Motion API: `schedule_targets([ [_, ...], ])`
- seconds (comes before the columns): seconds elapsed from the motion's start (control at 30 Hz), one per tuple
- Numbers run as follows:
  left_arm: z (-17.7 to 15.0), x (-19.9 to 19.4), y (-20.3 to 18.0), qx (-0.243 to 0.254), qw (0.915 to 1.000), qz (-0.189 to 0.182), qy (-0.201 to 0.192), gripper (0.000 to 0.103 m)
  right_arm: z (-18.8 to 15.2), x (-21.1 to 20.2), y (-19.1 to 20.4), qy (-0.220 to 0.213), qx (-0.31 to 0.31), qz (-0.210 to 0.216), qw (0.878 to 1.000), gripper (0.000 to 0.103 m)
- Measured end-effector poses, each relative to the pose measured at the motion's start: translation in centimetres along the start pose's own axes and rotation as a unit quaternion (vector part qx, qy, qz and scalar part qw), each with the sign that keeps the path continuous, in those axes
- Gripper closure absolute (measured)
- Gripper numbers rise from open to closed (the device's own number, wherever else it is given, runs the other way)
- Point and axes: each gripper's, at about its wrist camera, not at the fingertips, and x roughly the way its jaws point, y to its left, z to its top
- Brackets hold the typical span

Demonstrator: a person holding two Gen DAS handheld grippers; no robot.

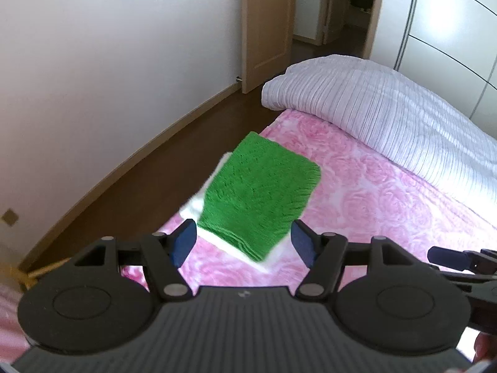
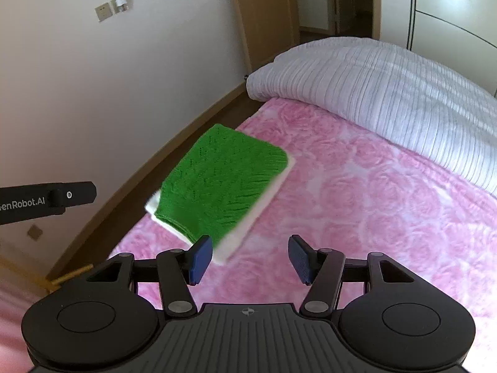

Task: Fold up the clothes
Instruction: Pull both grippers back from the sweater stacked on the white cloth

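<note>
Two folded garments sit stacked near the bed's left edge: a green knit (image 1: 259, 197) on top of something white (image 1: 194, 206), perhaps a towel. The bed (image 1: 372, 205) wears a pink rose-patterned cover, with a striped white duvet (image 1: 388, 108) bunched at its far end. Beyond lie dark wood floor (image 1: 130, 180), a cream wall and a wooden door (image 1: 267, 25). Both the left gripper (image 1: 243, 245) and right gripper (image 2: 251, 259) hold nothing, jaws spread wide.

Daylight fills a bedroom: white wall (image 1: 93, 62), brown wood floor (image 1: 130, 171), a bed with a pink floral cover (image 2: 372, 217), a pale striped duvet (image 1: 388, 108), and an open wooden door (image 1: 267, 25).
</note>
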Motion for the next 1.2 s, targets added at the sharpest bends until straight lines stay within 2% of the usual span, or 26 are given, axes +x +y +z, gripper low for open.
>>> schedule_targets([
  [0.2,-2.5,-2.5,-3.7,-0.031,0.9992,0.027,0.001,0.039,-1.0,-2.6,-3.8,0.01,-0.025,0.027,0.999,0.045],
  [0.43,-5.9,-5.7,-7.2,-0.057,0.997,0.052,0.003,0.039,-2.7,-4.4,-6.2,0.024,-0.054,0.048,0.997,0.045],
  [0.63,-7.8,-6.3,-8.8,-0.074,0.9951,0.064,0.018,0.039,-4.2,-4.8,-7.5,0.04,-0.075,0.057,0.995,0.045],
  [0.9,-8.3,-4.7,-10.1,-0.09,0.9927,0.069,0.04,0.039,-3.6,-3.6,-8.4,0.053,-0.09,0.059,0.993,0.045],
  [1.2,-7.0,-1.4,-9.2,-0.105,0.9895,0.077,0.062,0.039,-1.5,-0.5,-7.8,0.069,-0.113,0.058,0.99,0.045],
])
